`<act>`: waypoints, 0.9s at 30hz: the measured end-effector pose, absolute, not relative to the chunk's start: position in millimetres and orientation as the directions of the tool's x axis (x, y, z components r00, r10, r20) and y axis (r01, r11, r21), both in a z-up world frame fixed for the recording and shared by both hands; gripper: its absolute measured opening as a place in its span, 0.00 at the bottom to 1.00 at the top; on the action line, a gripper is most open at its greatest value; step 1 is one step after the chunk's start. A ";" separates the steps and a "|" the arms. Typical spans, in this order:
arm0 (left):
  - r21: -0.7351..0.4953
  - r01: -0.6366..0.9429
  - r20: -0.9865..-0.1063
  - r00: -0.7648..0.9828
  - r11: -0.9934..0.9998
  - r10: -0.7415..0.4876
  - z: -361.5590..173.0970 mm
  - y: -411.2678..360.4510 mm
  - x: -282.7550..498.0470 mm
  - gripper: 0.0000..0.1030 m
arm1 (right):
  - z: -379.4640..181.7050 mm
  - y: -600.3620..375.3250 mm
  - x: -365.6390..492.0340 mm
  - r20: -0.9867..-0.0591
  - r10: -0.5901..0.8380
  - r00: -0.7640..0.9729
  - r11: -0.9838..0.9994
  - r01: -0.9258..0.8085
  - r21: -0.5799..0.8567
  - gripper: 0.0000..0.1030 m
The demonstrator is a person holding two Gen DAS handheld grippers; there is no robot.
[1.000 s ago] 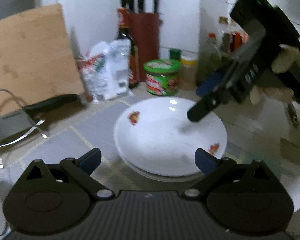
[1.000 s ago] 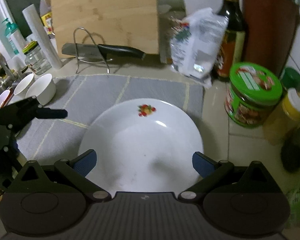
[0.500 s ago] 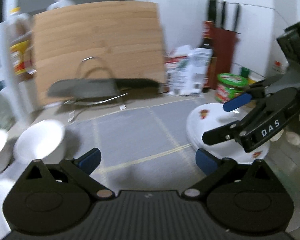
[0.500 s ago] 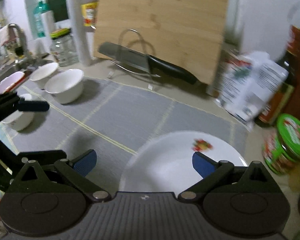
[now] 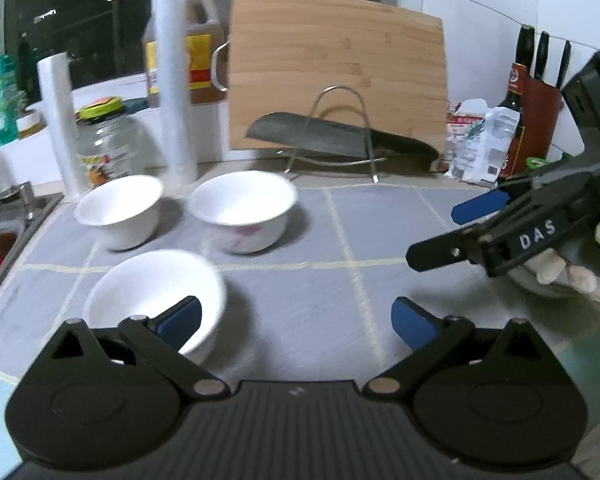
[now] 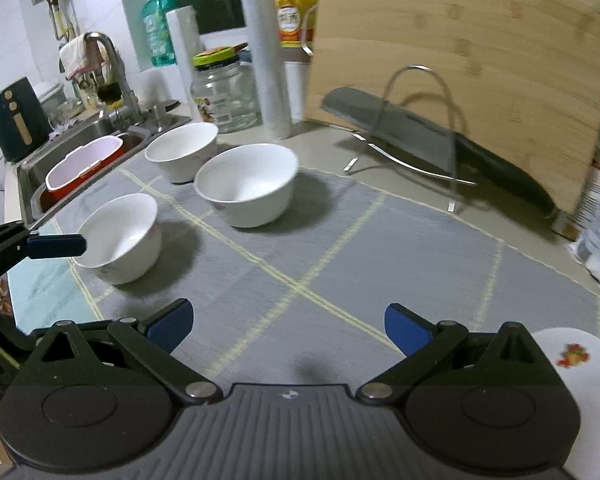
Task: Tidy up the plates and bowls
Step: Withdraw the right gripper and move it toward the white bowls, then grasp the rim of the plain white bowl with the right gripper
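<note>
Three white bowls [image 6: 247, 184] upright on mat; plate [image 6: 572, 364] apart.

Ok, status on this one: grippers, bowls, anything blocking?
Left gripper open, empty; right gripper open, empty. Three white bowls apart on the grey mat, unstacked. Plate at right. Mat between bowls and grippers bare.

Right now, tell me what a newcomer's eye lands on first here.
Three white bowls stand grouped on the grey mat, left of centre. Behind them a bamboo cutting board leans upright, with a cleaver resting on a wire rack before it. Both tongs, left and right, hang open and empty over the mat.
</note>
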State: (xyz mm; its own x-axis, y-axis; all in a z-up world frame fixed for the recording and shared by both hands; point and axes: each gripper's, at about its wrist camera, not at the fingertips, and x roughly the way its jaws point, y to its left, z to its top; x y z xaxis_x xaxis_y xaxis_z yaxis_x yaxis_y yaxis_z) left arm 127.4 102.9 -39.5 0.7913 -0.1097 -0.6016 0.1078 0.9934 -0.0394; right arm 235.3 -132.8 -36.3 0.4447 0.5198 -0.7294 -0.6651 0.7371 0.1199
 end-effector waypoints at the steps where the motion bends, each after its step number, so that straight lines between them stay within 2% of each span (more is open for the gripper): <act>1: -0.035 0.106 -0.600 0.793 0.994 -0.106 -39.7 111.2 123.8 0.98 | -36.6 -125.3 233.5 -0.732 0.517 0.444 0.740 -0.662 0.122 1.00; 13: -0.011 0.109 -0.609 0.788 0.994 -0.093 -61.3 199.8 109.1 0.98 | -43.2 -44.5 217.8 -0.733 0.527 0.429 0.757 -0.630 0.175 1.00; 27: -0.001 0.270 -0.590 0.777 0.963 -0.218 -86.7 216.9 129.3 0.96 | -55.5 20.0 216.8 -0.746 0.552 0.373 0.707 -0.684 0.181 1.00</act>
State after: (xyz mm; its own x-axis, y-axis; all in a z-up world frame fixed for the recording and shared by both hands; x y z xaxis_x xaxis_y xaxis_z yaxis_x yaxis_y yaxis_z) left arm 129.3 216.9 -86.7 0.7773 -0.2183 -0.5900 0.2697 0.9629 -0.0009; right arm 216.8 20.0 -55.5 0.3734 0.5520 -0.7455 -0.6840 0.7068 0.1807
